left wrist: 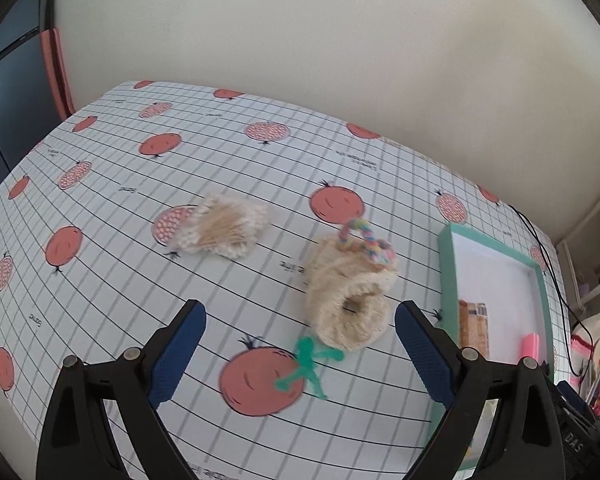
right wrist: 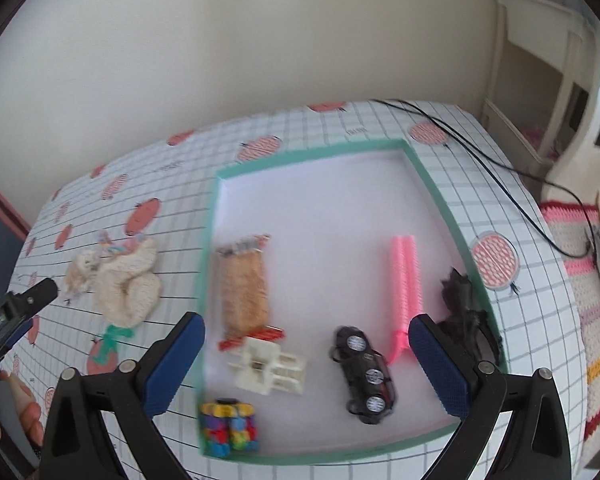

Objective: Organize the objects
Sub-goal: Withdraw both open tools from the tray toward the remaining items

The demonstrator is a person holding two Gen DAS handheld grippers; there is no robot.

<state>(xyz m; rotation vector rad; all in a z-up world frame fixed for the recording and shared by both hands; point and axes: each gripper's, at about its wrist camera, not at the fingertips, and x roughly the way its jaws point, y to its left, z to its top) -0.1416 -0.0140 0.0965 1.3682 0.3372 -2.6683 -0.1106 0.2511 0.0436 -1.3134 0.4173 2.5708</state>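
Left gripper [left wrist: 300,354]: jaws spread wide, holding nothing, above the tablecloth [left wrist: 112,280]
Right gripper [right wrist: 306,360]: jaws spread, empty, over the tray [right wrist: 210,264]
Knitted bootie [left wrist: 346,300]: on the cloth at 12 o'clock from the left gripper, blurred
Green figure [left wrist: 308,368]: just below the bootie, shape smeared
Cotton swabs [left wrist: 220,226]: at 11 o'clock, well apart
Tray contents: snack packet [right wrist: 244,288], pink item [right wrist: 404,292], toy car [right wrist: 364,376], white block [right wrist: 268,364]
Colourful cube [right wrist: 228,428]: at the tray's 7 o'clock corner, blurred
Black item [right wrist: 462,300]: half hidden behind the right finger
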